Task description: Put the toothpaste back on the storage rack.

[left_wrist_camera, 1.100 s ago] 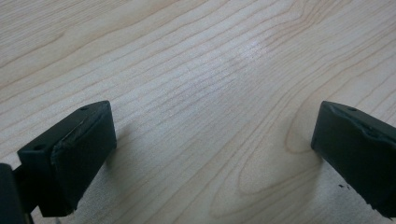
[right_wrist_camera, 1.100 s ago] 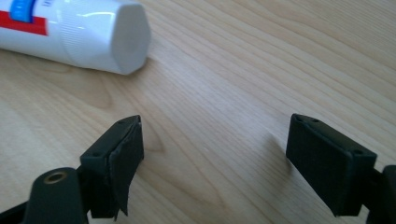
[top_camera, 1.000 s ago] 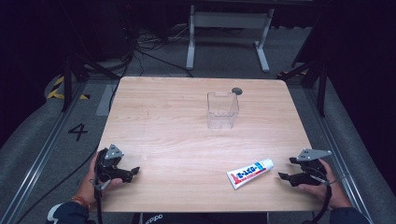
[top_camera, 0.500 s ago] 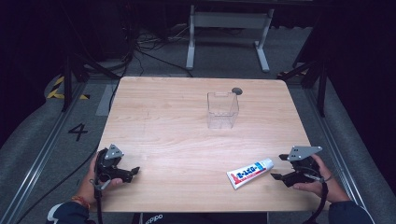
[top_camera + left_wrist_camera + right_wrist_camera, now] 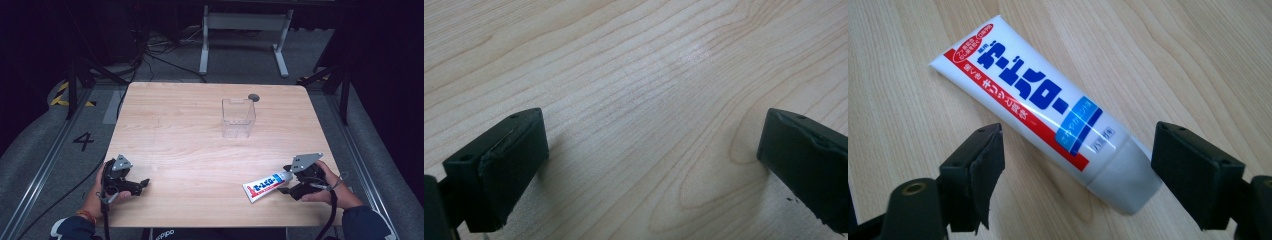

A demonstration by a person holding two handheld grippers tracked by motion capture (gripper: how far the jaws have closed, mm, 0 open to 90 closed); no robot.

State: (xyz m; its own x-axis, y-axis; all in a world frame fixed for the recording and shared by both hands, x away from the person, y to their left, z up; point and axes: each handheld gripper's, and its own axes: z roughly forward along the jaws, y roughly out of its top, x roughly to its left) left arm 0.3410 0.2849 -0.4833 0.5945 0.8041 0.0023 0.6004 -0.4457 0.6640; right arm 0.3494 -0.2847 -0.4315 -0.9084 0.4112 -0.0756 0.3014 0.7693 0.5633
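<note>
Here the tube (image 5: 1043, 105), white with blue and red lettering, lies flat on the counter (image 5: 200, 135) near its front right corner, cap end toward the person and crimped end pointing away to the left. In the right gripper view, the right hand-held gripper (image 5: 1075, 177) has its 2 jaws spread wide, 1 on either side of the cap end; the right-hand jaw is at or very near the grey cap, the left-hand jaw stands clear of the tube. Nothing is clamped yet, and the tube rests fully on the wood. In the high view, the same gripper (image 5: 288, 181) sits at the tube's (image 5: 266, 185) cap end. A clear container (image 5: 238, 117) stands upright toward the far middle of the counter, well apart from the tube, with a small dark disc (image 5: 254, 96) just behind it. The left hand-held gripper (image 5: 142, 185) rests near the front left edge, jaws apart over bare wood. Judged from this, the grasp is only being lined up; closing, lifting and any placing remain to be done.
</note>
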